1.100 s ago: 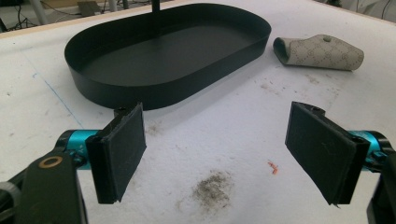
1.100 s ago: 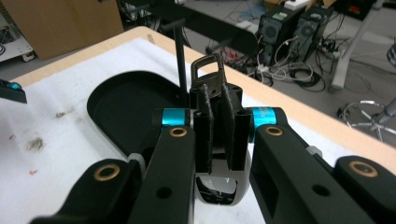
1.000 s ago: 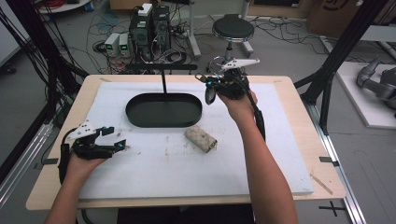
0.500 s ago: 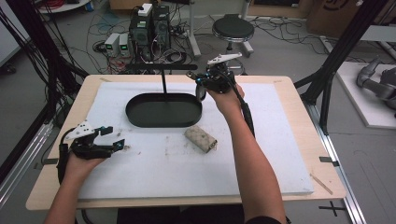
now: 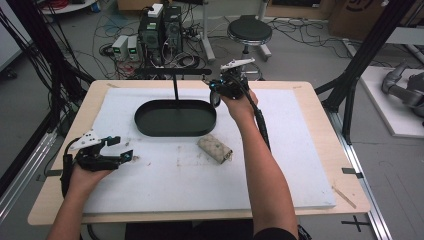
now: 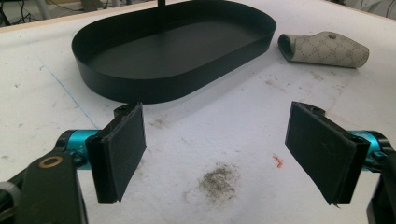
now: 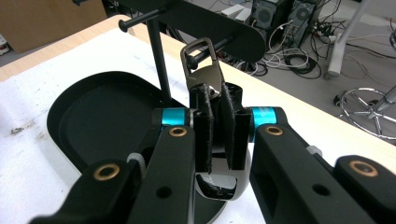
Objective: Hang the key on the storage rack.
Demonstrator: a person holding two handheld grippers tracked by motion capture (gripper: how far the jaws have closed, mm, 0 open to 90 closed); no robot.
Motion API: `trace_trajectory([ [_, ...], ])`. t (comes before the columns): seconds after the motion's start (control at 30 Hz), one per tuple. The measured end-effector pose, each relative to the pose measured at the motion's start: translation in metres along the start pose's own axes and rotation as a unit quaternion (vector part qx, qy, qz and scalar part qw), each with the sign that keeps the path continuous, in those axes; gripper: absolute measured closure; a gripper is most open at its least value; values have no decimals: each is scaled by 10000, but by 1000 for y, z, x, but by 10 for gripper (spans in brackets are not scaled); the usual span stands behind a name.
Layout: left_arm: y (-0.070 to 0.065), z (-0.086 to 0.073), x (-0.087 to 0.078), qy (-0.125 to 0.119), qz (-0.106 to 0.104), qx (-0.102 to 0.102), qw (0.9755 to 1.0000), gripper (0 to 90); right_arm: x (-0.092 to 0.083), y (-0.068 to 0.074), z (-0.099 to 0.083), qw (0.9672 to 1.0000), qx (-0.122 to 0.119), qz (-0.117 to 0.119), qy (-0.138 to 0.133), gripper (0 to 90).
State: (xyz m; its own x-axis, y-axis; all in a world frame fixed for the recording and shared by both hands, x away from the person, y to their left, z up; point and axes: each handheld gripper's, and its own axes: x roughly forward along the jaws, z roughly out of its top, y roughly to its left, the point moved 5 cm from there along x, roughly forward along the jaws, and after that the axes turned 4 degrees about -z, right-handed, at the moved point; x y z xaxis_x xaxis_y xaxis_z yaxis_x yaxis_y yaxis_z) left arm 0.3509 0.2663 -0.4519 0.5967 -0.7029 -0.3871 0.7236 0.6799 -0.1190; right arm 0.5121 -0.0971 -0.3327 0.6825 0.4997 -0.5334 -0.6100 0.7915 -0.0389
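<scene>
My right gripper (image 7: pixel 217 126) is shut on a grey metal snap hook (image 7: pixel 204 70), which sticks up between its pads. The hook's top loop is at the tip of a peg (image 7: pixel 219 44) on the black stand's crossbar (image 7: pixel 210 23); I cannot tell whether the peg passes through it. In the high view the right gripper (image 5: pixel 216 92) hovers at the far right end of the black oval tray (image 5: pixel 175 132), beside the stand post (image 5: pixel 175 87). My left gripper (image 5: pixel 122 150) rests open on the mat at front left, jaws wide apart (image 6: pixel 219 149) with nothing between them.
A beige patterned pouch (image 5: pixel 215 150) lies on the white mat just in front of the tray, also seen beyond the left jaws (image 6: pixel 327 49). The tray's inside (image 6: pixel 173 51) holds nothing. A dirt smudge (image 6: pixel 217 179) marks the mat. Cables and equipment crowd the floor beyond the table.
My right gripper has carried the snap hook left and farther away, up to the stand's crossbar. The left gripper has stayed put.
</scene>
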Motion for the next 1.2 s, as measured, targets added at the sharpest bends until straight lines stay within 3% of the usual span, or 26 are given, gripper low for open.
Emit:
trace_trajectory([
  [0.27,0,0,0,0,4,-17,10000,201,5,-1,-2,9999,5,-84,109,799],
  [0.33,0,-1,0,22,3,-2,10000,201,2,-1,0,9999,-26,-143,-32,686],
  [0.67,-1,0,1,19,-18,15,10000,201,-21,-4,-4,9993,-196,-302,-61,467],
  [0.83,-3,0,2,52,-40,43,10000,201,-44,-11,-19,9991,-239,-320,-151,376],
  [0.93,-3,0,4,62,-49,39,10000,201,-54,-17,-30,9994,-203,-282,-20,310],
  [1.03,-4,-1,4,94,-58,59,9999,201,-63,-20,-37,9994,-260,-181,-107,293],
  [1.1,-4,-1,4,124,-59,63,9999,201,-75,-28,-47,9998,-121,-69,-158,235],
  [1.2,-4,-1,4,126,-45,72,9999,201,-84,-35,-60,9999,-70,-88,-103,207],
])
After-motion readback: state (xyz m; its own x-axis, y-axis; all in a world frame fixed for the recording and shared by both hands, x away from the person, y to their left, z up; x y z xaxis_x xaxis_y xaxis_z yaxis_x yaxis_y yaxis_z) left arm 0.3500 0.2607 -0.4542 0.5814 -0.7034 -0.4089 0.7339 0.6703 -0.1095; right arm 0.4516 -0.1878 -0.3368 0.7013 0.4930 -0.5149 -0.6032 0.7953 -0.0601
